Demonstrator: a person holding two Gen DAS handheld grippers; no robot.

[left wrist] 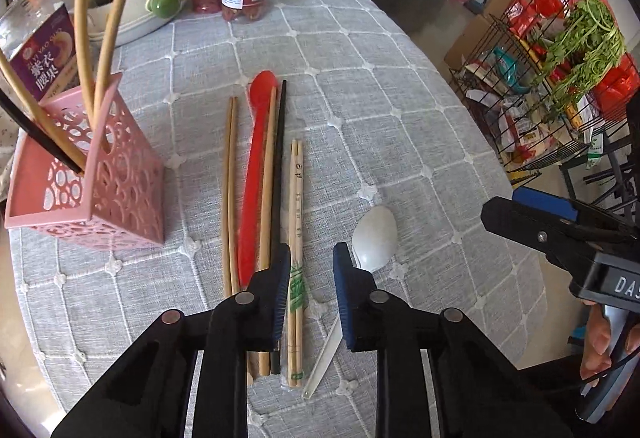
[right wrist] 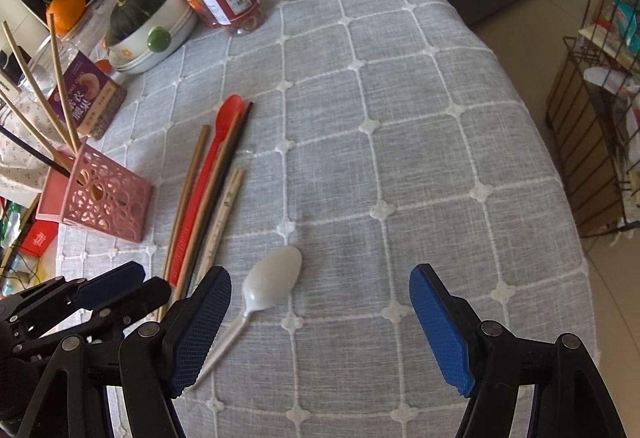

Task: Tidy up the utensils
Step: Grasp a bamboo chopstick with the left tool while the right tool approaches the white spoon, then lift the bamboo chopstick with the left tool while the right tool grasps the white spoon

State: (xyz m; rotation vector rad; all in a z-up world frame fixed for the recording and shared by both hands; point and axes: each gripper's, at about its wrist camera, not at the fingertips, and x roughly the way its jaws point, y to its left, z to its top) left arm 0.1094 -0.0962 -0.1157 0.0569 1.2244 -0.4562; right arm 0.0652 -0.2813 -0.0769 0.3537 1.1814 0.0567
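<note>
Nearest, left gripper jaws part narrowly over wrapped bamboo chopsticks; right gripper jaws gape wide, empty, beside white plastic spoon. Only the left view shows the green-laden wire rack.

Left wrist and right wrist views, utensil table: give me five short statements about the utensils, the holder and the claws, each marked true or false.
1. The pink holder already has chopsticks standing in it. True.
2. The white spoon lies in the row, touching the red spoon. False: it lies apart, to the right of the wrapped chopsticks.
3. The left claw is shut on the black chopstick. False: it is open and grips nothing.
4. The right claw is open and holds nothing. True.
5. The red spoon stands in the holder. False: it lies flat on the tablecloth among loose chopsticks.
</note>
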